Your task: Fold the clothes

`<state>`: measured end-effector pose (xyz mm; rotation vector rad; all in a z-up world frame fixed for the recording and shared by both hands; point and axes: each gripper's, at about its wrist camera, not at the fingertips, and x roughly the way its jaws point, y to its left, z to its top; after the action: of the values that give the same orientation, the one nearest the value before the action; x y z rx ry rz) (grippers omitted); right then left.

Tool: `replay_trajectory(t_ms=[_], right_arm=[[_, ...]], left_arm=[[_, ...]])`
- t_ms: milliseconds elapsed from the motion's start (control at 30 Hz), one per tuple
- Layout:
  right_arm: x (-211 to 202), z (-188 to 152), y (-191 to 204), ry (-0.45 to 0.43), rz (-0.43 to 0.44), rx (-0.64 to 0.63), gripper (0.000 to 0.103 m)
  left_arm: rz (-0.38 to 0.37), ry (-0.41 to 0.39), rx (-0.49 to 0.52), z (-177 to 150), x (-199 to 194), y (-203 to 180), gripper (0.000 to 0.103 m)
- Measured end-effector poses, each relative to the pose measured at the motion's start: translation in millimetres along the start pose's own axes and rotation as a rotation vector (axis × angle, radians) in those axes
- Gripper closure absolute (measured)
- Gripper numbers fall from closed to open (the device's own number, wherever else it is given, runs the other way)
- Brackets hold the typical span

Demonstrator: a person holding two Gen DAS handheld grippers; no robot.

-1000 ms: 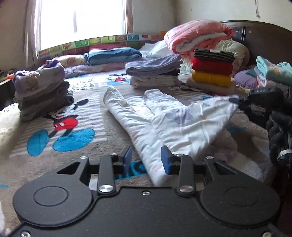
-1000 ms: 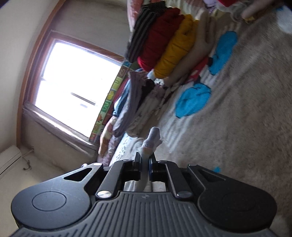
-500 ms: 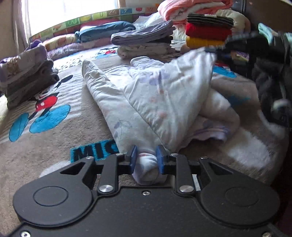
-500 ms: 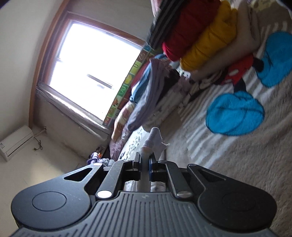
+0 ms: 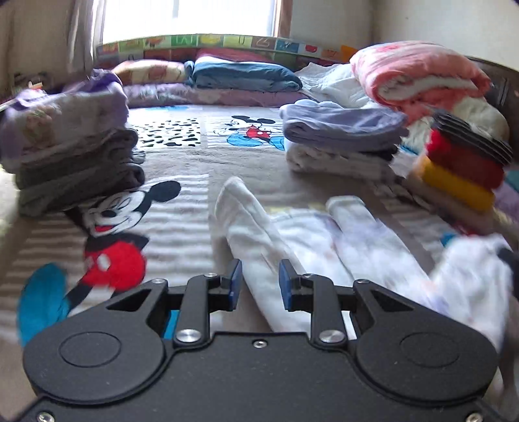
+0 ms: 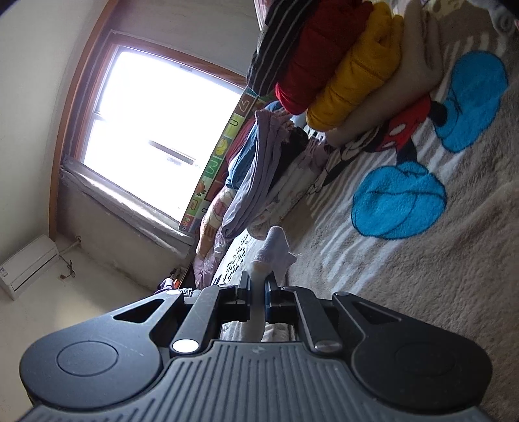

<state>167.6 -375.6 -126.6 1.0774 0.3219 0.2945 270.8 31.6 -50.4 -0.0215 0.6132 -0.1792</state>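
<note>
Left-wrist view: the left gripper [image 5: 258, 279] hangs over a bed spread with a cartoon-mouse blanket [image 5: 181, 162], its two blue pads [image 5: 234, 282] standing apart with a strip of the white garment [image 5: 324, 246] lying in the gap; the blurred frame does not settle whether the pads touch the cloth, and they look clear of it. The garment is a pale, faintly printed piece stretched flat across the blanket, two narrow ends reaching away from the tongs toward the far piles and its bulk running off to the right. Three stacks of folded clothes ring it: a grey-and-lilac stack [image 5: 74, 155] at left, a lavender-and-white stack [image 5: 340, 139] beyond at centre right, and a striped, red and yellow stack [image 5: 464, 165] at far right. One rolled pink blanket [image 5: 418, 71] lies behind them, with a folded blue piece [image 5: 243, 76] under the window [image 5: 191, 16]. Right-wrist view, rolled sideways: the right gripper [image 6: 258, 285] is clenched on a thin fold of the same white cloth, a small tuft poking out past its fingertips. One wall-mounted white unit [image 6: 27, 266] sits beside the window on the cream wall.
</note>
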Motion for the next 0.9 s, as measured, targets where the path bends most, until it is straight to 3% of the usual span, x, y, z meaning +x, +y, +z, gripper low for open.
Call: replay_trajectory(t_ms=[100,233,267,333,367,500,633,700,800,900], right_arm=[[-1,0,-7,0.003,-0.004,0.031,0.093],[0,-1,-14,0.011,-0.015,0.057,0.093],[1,-2,-15,0.014,-0.017,0.057,0.093],[3,-2,-18,0.022,-0.023,0.065,0.093],[4,-3,-20,0.026,-0.028,0.075,0.093],[6,-3,-26,0.035,-0.035,0.108,0.093],[7,-4,-28,0.045,-0.04,0.127,0.093],[7,-5,-31,0.048,-0.045,0.14,0.093],[9,-6,-33,0.05,-0.049,0.156,0.093],[9,-7,-34,0.054,-0.055,0.157,0.093]], left_arm=[[0.007,0.03,-0.051,16,35,12,0.08],[-0.102,0.076,-0.107,27,71,18,0.08],[-0.137,0.111,-0.055,26,80,9,0.08],[-0.129,0.161,0.116,17,94,-16,0.08],[-0.133,0.166,0.155,13,96,-23,0.08],[-0.16,0.153,0.118,13,92,-15,0.08],[-0.187,0.08,0.085,27,71,-6,0.08],[-0.158,0.05,0.049,36,69,2,0.08],[-0.062,0.073,0.005,47,88,12,0.08],[-0.071,0.133,0.021,47,112,7,0.08]])
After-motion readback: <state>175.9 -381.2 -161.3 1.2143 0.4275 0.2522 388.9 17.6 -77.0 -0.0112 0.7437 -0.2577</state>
